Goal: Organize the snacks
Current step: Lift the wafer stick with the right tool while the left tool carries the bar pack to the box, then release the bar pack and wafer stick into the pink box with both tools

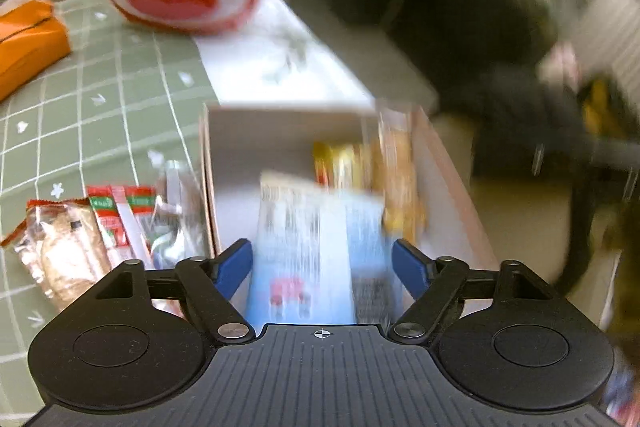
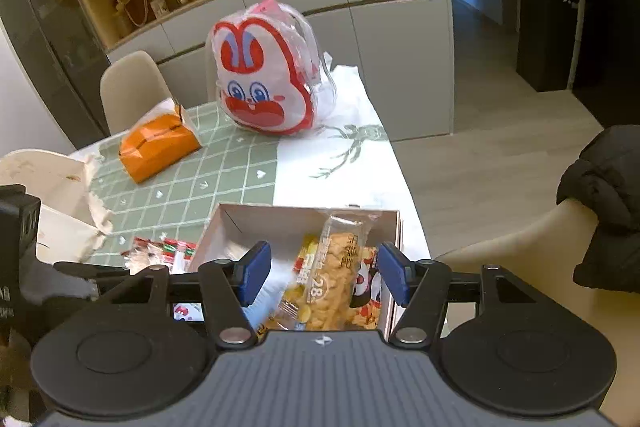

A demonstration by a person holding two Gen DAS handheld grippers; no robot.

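Green tablecloth, box w/ snacks

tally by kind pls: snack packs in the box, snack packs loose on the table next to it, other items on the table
Packs in the box: 4 (blue packet, yellow pack, clear cracker pack, penguin-print pack)
Loose packs left of the box: about 3, overlapping
Other items: 2 (rabbit bag, orange pouch)
Total: about 9
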